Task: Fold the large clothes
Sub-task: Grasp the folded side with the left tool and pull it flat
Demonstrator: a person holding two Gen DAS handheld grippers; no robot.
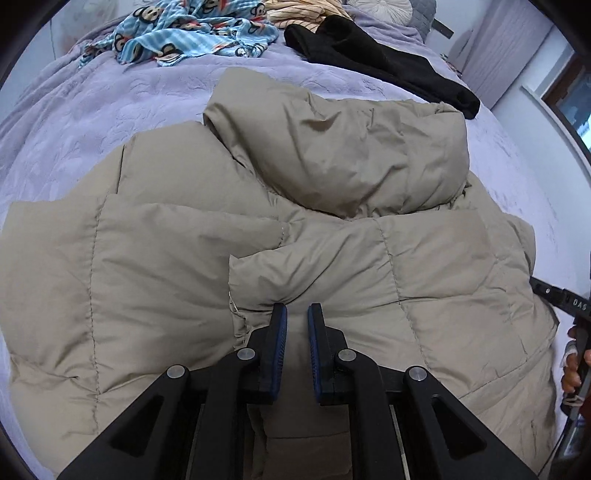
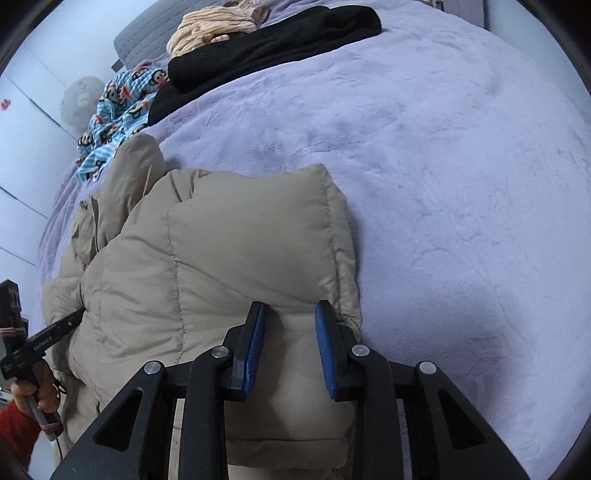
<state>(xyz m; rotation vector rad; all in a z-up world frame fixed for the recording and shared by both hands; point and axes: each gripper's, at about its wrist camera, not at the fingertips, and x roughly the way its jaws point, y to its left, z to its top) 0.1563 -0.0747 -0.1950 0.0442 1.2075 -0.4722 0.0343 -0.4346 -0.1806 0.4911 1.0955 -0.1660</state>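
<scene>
A bed covered by a plush lavender blanket (image 2: pixel 461 155) carries 4 garments. The quilted beige puffer jacket (image 1: pixel 258 229) lies nearest, spread across the blanket. Beyond it — toward the headboard end — lie a blue monkey-print fleece (image 1: pixel 192 31), a black garment (image 1: pixel 373 55) and a cream striped piece (image 2: pixel 210 31).

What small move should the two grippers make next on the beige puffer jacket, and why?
Probably close both on the fabric. The left gripper and right gripper each have open jaws with a fold of the beige puffer jacket between them, not yet pinched. The jacket lies bunched on the lavender blanket, so folding needs a firm hold.
</scene>
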